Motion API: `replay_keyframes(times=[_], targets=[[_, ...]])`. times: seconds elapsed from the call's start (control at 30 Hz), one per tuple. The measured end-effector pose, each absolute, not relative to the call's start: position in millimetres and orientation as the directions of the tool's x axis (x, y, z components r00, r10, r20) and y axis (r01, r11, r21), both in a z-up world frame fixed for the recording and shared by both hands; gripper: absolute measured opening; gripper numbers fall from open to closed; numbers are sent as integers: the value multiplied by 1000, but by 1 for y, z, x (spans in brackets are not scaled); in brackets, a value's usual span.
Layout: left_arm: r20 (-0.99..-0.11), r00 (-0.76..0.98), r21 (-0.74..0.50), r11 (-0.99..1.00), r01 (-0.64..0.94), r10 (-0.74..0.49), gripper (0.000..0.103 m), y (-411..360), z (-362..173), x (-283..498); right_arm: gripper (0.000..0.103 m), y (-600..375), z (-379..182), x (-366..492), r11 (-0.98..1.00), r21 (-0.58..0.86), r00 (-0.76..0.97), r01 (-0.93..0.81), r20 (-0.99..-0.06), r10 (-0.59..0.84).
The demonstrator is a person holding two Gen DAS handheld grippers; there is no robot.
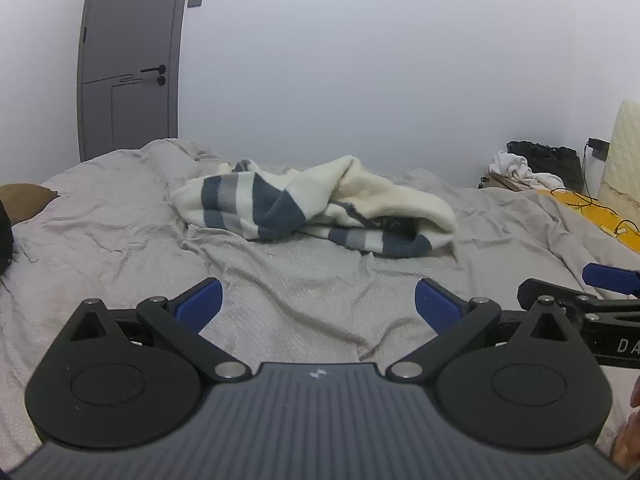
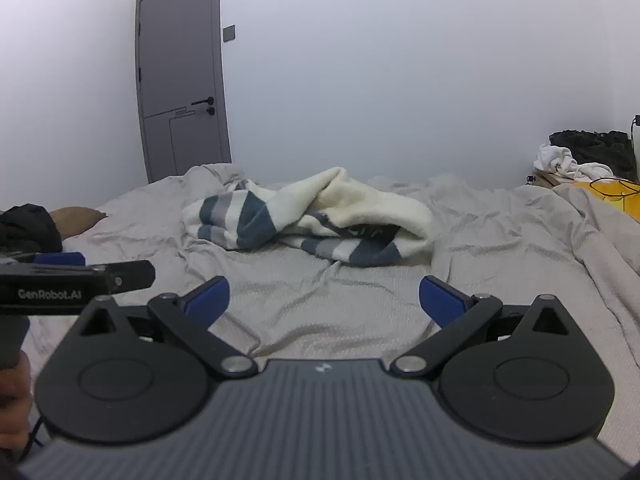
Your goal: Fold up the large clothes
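Note:
A cream garment with blue and grey stripes lies crumpled in a heap on the grey bed sheet, far ahead of both grippers; it also shows in the right wrist view. My left gripper is open and empty, hovering above the near part of the sheet. My right gripper is open and empty, at about the same distance from the garment. The right gripper's side shows at the right edge of the left wrist view. The left gripper's side shows at the left of the right wrist view.
A grey door stands closed at the back left. A dark bag with white cloth sits at the back right, beside a yellow item with cables. A brown pillow and a dark item lie at the left.

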State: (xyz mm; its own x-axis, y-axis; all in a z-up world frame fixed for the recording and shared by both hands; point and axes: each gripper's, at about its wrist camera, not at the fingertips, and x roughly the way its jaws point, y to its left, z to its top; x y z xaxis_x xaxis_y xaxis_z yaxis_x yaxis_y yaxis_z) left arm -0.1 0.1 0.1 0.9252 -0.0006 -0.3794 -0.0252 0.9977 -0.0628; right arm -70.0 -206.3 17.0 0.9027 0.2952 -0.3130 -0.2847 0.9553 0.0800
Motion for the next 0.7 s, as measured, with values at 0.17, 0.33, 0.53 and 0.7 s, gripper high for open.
replay_keyframes(times=[0.17,0.33,0.53,0.7], targets=[[-388,922,-58,998,-26,1,103,0,0,0,103,-205,17,-68,955,80,899,-287,-321,297],[-389,921,-59,998,-26,1,103,0,0,0,103,-207,14,-68,955,85,899,-285,-321,297],[-389,921,-63,998,-24,-3,103,0,0,0,103,-207,15,-70,955,85,900,-283,-320,295],[-388,922,-65,998,-25,-2,103,1,0,0,103,-208,13,-69,957,83,903,-276,-319,288]])
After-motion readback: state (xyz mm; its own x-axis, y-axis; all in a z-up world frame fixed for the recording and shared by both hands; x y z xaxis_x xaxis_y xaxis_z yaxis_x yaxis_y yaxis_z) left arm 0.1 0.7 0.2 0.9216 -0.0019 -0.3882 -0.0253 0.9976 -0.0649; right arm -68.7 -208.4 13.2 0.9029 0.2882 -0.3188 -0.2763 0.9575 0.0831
